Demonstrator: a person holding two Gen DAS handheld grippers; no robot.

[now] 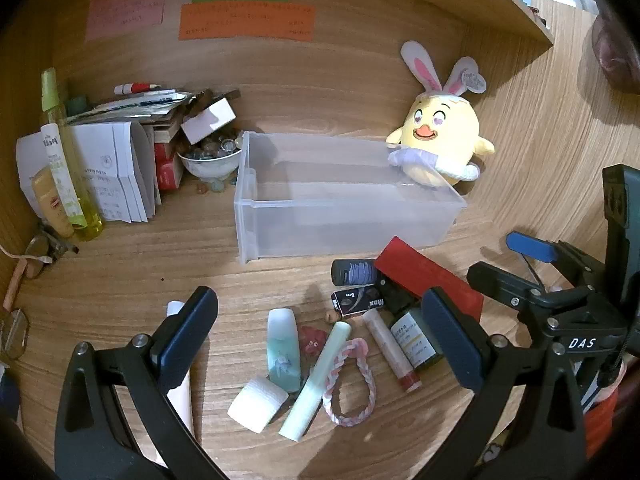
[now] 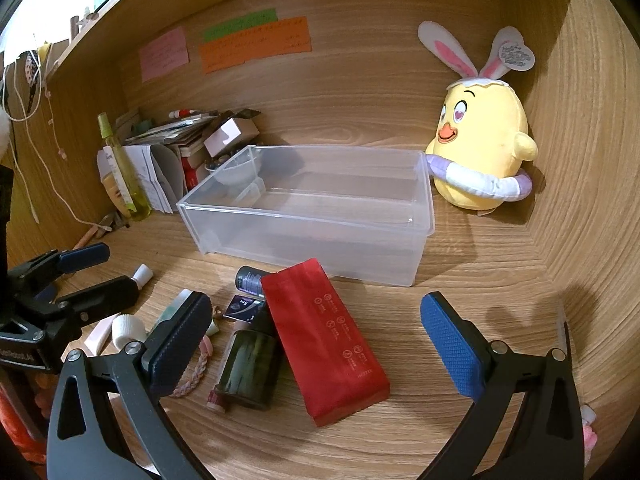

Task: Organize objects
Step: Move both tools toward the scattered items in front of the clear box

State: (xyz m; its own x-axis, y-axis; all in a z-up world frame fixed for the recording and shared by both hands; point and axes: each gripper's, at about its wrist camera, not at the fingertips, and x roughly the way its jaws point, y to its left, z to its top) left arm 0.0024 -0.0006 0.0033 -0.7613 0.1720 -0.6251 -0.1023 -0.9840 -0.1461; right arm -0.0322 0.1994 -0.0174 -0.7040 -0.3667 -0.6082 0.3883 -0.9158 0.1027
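Note:
An empty clear plastic bin (image 1: 344,216) (image 2: 312,232) stands on the wooden desk. In front of it lies a loose pile: a red pouch (image 2: 328,344) (image 1: 430,274), a dark green bottle (image 2: 248,372) (image 1: 414,342), a black cylinder (image 1: 354,272), a pale green tube (image 1: 316,384), a teal tube (image 1: 284,350), a white gauze roll (image 1: 258,402) and a braided pink loop (image 1: 352,392). My left gripper (image 1: 320,340) hangs open over the tubes, touching nothing. My right gripper (image 2: 316,340) is open above the red pouch, which is not gripped.
A yellow chick plush (image 1: 440,144) (image 2: 484,152) with rabbit ears leans beside the bin's right end. At the back left stand papers (image 1: 116,172), a bowl of marbles (image 1: 212,160) and spray bottles (image 1: 68,160). A shelf board runs overhead.

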